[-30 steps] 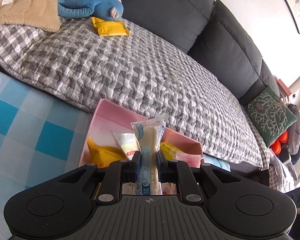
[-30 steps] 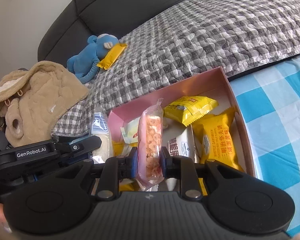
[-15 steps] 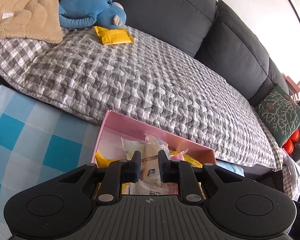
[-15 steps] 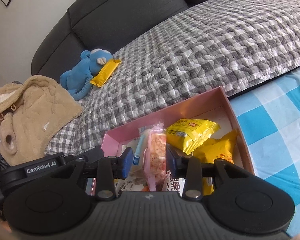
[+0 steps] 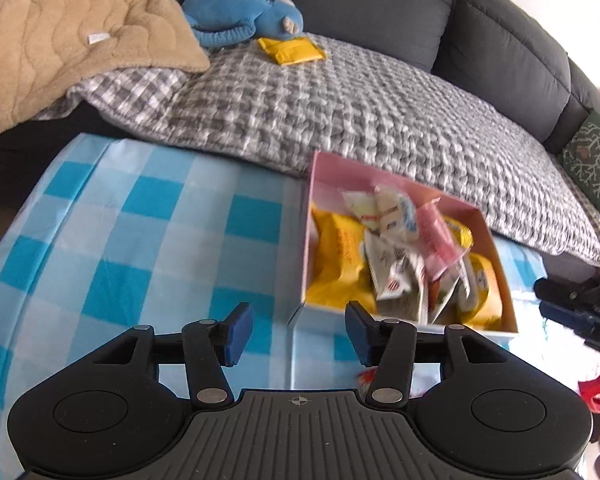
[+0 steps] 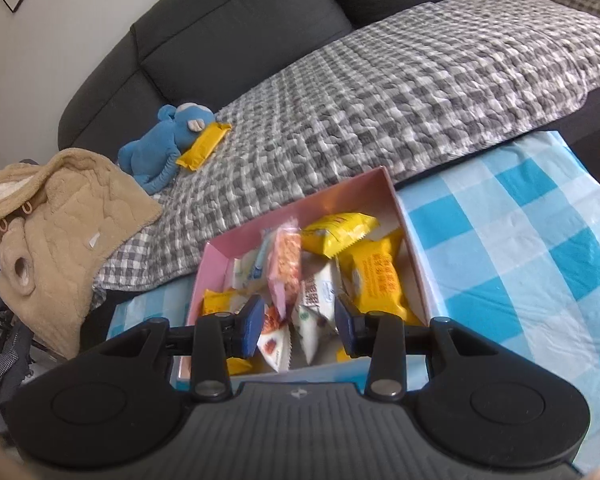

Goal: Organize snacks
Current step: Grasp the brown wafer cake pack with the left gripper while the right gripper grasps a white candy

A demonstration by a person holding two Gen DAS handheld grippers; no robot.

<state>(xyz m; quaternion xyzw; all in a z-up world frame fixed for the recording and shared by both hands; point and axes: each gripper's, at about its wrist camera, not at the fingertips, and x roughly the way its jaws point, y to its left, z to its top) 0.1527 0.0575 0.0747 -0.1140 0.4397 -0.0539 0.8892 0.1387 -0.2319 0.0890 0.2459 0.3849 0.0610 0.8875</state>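
Your desk (image 5: 140,216) wears a blue checked cloth, set against a grey sofa (image 6: 236,20) draped in a checked quilt (image 5: 340,112). The pink box (image 6: 316,200) holds the snacks (image 6: 376,280). Both your left gripper (image 5: 298,330) and right gripper (image 6: 296,322) have just been opening; their fingers stand apart, released, grasping nothing.

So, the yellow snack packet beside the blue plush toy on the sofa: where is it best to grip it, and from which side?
Probably by the long free edge of the yellow packet, coming from the quilt side. It lies flat, and its other long side touches the blue plush toy, so only that side is open.
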